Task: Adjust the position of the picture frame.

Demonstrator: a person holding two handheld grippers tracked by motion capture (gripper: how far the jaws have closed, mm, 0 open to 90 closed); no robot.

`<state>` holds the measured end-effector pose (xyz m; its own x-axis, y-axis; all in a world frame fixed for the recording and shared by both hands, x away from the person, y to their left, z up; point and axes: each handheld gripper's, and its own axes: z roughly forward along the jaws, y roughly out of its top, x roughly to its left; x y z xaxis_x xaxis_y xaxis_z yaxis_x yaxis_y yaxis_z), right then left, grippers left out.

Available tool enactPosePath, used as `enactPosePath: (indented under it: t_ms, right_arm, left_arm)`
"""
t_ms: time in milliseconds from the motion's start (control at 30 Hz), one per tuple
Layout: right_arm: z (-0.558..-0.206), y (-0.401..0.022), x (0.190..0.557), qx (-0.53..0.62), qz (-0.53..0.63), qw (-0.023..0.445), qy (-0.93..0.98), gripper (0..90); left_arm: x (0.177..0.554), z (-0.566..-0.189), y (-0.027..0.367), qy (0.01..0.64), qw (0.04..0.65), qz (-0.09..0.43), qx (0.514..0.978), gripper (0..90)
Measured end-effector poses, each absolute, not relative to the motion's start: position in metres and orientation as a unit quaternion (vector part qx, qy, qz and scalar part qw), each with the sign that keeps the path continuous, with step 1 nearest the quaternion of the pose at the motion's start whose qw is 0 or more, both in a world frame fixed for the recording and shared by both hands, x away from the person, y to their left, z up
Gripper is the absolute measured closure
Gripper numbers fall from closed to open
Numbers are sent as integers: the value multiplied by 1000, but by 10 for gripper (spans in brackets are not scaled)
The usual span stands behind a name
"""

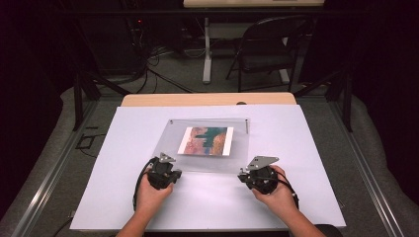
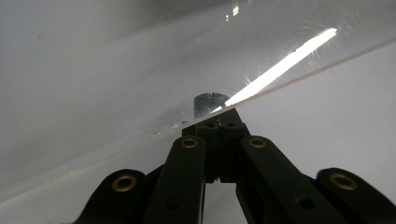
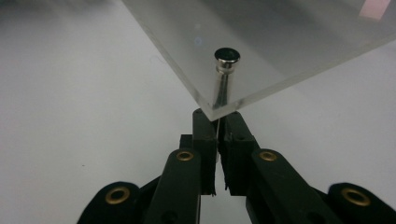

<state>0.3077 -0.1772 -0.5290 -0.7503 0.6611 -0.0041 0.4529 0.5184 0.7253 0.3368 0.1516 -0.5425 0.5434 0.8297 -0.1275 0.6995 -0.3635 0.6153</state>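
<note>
A clear acrylic picture frame [image 1: 207,164] lies flat on the white mat, with a colourful picture [image 1: 206,140] under its middle. My left gripper [image 1: 158,163] is at the frame's near left corner. In the left gripper view its jaws [image 2: 219,125] are shut, tips right at the frame's edge [image 2: 140,70] below a metal standoff [image 2: 208,103]. My right gripper [image 1: 243,173] is at the near right corner. Its jaws [image 3: 217,119] are shut and touch the underside of the acrylic corner [image 3: 289,42], just below a metal standoff screw [image 3: 227,58].
The white mat [image 1: 296,187] covers a wooden table whose far edge [image 1: 207,98] shows beyond it. A further standoff [image 1: 246,123] sticks up at the frame's far right corner. A folding chair [image 1: 267,49] and cables are on the floor behind.
</note>
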Motion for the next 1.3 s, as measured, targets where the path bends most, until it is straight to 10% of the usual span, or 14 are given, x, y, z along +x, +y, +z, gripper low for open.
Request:
enactPosePath:
  t_ms: [667, 1300]
  right_arm:
    - [-539, -137, 286, 305, 396, 90, 861, 856]
    - [-554, -95, 298, 296, 402, 46, 865, 831]
  left_arm:
    - [420, -534, 130, 483, 253, 141, 827, 900]
    - [335, -535, 173, 472, 321, 135, 810, 714]
